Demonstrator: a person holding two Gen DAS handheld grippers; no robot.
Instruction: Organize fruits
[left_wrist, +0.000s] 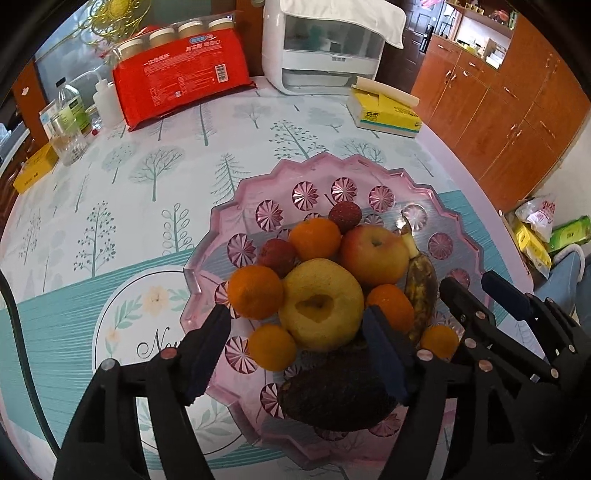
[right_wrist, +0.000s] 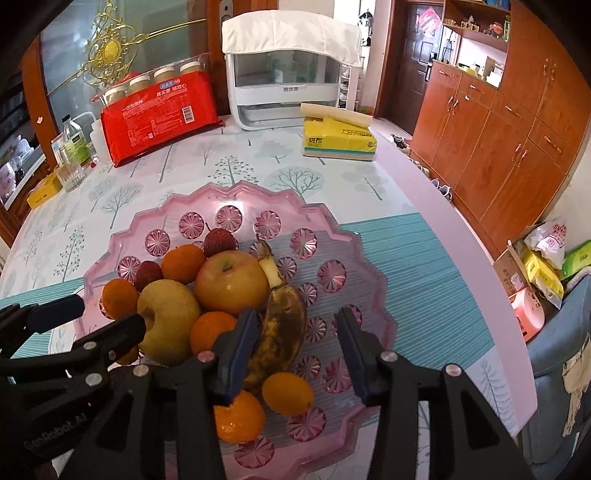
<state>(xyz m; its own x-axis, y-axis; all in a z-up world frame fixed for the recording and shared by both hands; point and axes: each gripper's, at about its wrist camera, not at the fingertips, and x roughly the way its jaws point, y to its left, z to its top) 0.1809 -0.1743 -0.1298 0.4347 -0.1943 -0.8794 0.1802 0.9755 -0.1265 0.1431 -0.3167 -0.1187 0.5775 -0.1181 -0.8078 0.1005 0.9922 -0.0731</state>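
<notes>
A pink scalloped tray (left_wrist: 436, 199) (right_wrist: 354, 240) holds a yellow pear (left_wrist: 321, 308) (right_wrist: 168, 317), a red-yellow apple (left_wrist: 373, 254) (right_wrist: 231, 282), a browned banana (left_wrist: 421, 291) (right_wrist: 282, 332), several oranges (left_wrist: 255, 291) (right_wrist: 288, 393), two lychees (left_wrist: 345, 216) (right_wrist: 219, 240) and a dark avocado (left_wrist: 336, 395). My left gripper (left_wrist: 295, 354) is open and empty, its fingers either side of the avocado and pear. My right gripper (right_wrist: 297, 350) is open and empty above the banana; it also shows in the left wrist view (left_wrist: 476, 291).
A red pack of jars (left_wrist: 181, 81) (right_wrist: 159, 110), a white appliance (left_wrist: 321, 48) (right_wrist: 291, 70) and a yellow tissue pack (left_wrist: 388, 110) (right_wrist: 340, 138) stand at the back. Bottles and a glass (left_wrist: 70, 129) (right_wrist: 74, 155) stand at the left. The table edge (right_wrist: 461, 229) runs along the right.
</notes>
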